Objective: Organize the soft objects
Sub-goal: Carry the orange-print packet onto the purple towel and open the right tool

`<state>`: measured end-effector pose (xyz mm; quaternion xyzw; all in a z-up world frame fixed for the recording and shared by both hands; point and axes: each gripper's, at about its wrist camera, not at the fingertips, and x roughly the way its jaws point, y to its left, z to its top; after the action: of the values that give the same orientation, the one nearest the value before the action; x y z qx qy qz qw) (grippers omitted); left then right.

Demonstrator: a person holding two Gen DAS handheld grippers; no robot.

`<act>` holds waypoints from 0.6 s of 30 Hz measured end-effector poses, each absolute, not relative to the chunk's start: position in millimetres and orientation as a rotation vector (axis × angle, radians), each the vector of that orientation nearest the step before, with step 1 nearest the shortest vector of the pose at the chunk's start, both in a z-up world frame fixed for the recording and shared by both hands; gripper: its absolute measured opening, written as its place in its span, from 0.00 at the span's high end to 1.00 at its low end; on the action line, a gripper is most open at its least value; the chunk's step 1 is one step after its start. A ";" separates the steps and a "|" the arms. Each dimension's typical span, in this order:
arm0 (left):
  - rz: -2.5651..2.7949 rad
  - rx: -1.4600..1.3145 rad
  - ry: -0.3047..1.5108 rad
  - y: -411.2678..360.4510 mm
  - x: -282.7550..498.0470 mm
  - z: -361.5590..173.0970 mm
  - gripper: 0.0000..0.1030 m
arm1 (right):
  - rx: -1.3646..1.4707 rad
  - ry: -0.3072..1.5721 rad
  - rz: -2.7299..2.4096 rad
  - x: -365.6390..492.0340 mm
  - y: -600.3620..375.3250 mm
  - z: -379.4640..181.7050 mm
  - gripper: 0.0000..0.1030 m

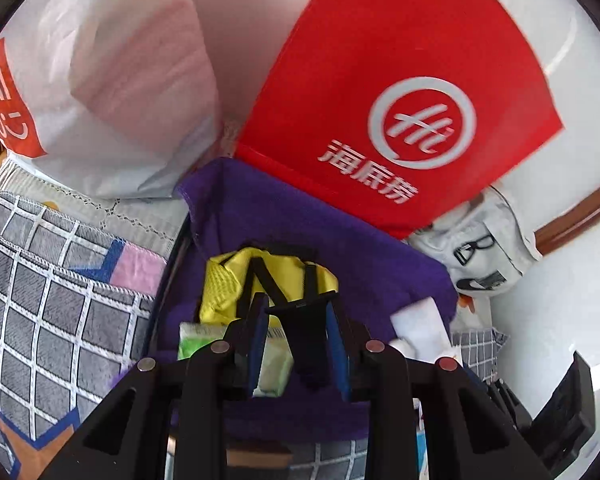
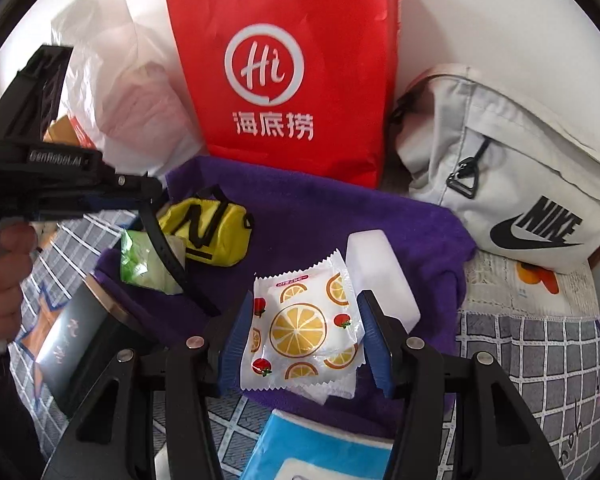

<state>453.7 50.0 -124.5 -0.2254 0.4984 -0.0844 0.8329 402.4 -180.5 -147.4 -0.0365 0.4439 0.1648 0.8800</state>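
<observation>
A purple towel [image 2: 380, 224] lies spread on the bed. On it are a yellow pouch [image 2: 212, 232] with a black strap [image 2: 168, 252], a green tissue pack [image 2: 140, 260], a white block [image 2: 380, 272] and a fruit-print packet [image 2: 300, 328]. My right gripper [image 2: 300, 340] is open with its blue pads either side of the fruit-print packet. My left gripper [image 1: 298, 344] is shut on the black strap [image 1: 300, 332], above the yellow pouch [image 1: 228, 284] and the green tissue pack [image 1: 204, 340].
A red paper bag [image 2: 292, 72] stands behind the towel, a white plastic bag [image 2: 124, 80] to its left, a grey Nike bag [image 2: 512, 172] to its right. A blue tissue pack [image 2: 320, 448] and a dark box [image 2: 84, 340] lie near me. A checked quilt [image 1: 52, 300] covers the bed.
</observation>
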 end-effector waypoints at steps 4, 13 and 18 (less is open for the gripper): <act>-0.164 -0.506 1.075 56.1 465.7 -134.9 0.73 | -0.096 0.954 0.347 409.3 -178.4 -158.8 0.48; -0.179 -0.497 1.113 55.2 483.5 -144.4 0.64 | -0.141 0.985 0.366 424.6 -170.8 -169.3 0.47; -0.171 -0.468 1.096 56.5 481.0 -139.0 0.47 | -0.136 1.002 0.381 429.8 -169.9 -173.2 0.41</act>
<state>481.0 56.5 -139.0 -0.2202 0.5153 -0.0807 0.8243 429.8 -169.9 -173.2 -0.0647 0.4768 0.1815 0.8577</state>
